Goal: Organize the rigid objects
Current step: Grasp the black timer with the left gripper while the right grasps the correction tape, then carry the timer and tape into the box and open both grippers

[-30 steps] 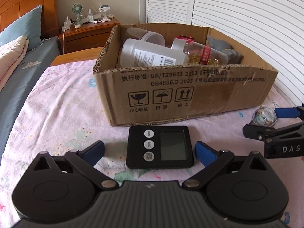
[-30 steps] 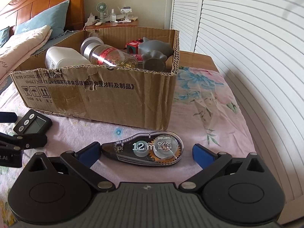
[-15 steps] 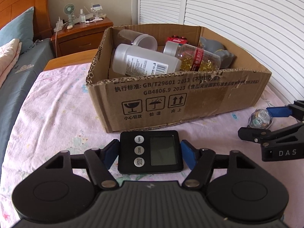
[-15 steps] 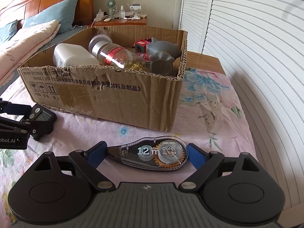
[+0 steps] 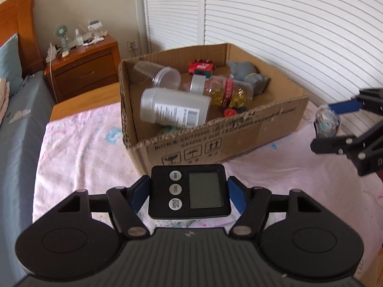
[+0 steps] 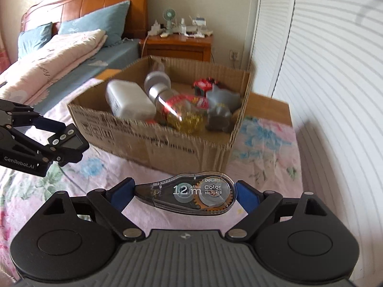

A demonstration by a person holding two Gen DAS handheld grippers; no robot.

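Note:
My left gripper (image 5: 189,191) is shut on a black digital timer (image 5: 189,191), its blue pads pressing both sides, lifted off the pink bedspread in front of the cardboard box (image 5: 239,138). My right gripper (image 6: 184,193) is shut on a clear correction tape dispenser (image 6: 191,193), held lengthwise between its pads, also raised before the box (image 6: 167,148). Each gripper shows in the other's view: the right gripper (image 5: 335,122) with the tape at the right, the left gripper (image 6: 59,143) with the timer (image 6: 69,142) at the left.
The box holds a white bottle (image 5: 174,110), a clear jar (image 5: 165,76), a bottle of yellow capsules (image 5: 225,91), a red toy (image 5: 201,68) and a grey figure (image 5: 249,76). A wooden nightstand (image 5: 83,69) stands behind, louvred doors (image 5: 287,24) on the right, bed pillows (image 6: 79,31) on the left.
Both grippers closed on their objects, the timer and the tape dispenser, and lifted them off the bedspread. The box now appears lower and its inside shows more.

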